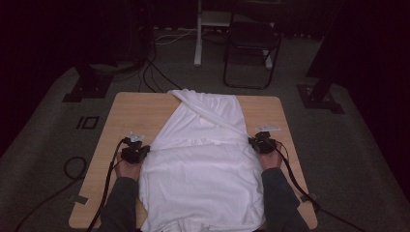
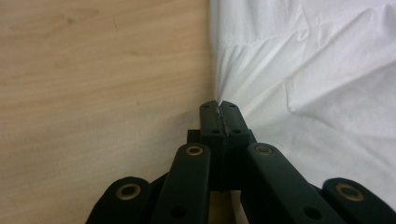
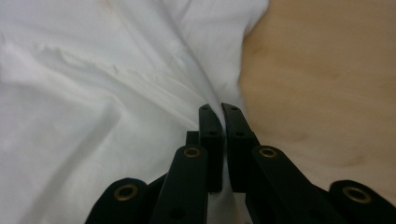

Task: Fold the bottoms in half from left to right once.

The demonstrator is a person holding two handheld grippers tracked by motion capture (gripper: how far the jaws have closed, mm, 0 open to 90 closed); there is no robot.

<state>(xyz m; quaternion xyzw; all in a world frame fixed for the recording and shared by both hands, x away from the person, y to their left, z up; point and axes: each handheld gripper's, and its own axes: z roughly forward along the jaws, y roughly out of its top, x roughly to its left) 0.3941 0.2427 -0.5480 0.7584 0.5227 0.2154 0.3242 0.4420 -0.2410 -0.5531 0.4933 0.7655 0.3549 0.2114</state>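
Garment (image 1: pixel 200 164), white, is lying flat along the middle of the wooden desk (image 1: pixel 140 113), reaching from the far edge to the near edge and hanging slightly over the near one. One sleeve is lying folded diagonally across the far part of the cloth. A crease is running across the fabric between the two claws.

Left claw (image 1: pixel 145 151) is sitting at the garment's left edge, its jaws pressing together on a thin pinch of the white cloth, as the left gripper view (image 2: pixel 218 109) is showing; bare desk is lying just to its left. Right claw (image 1: pixel 252 141) is sitting at the garment's right edge, its jaws likewise clamping a fold of the fabric, seen in the right gripper view (image 3: pixel 219 114).

Black cables are trailing from both claws toward the near edge. Dark chair (image 1: pixel 251 43) is standing on the carpet well beyond the desk's far edge.
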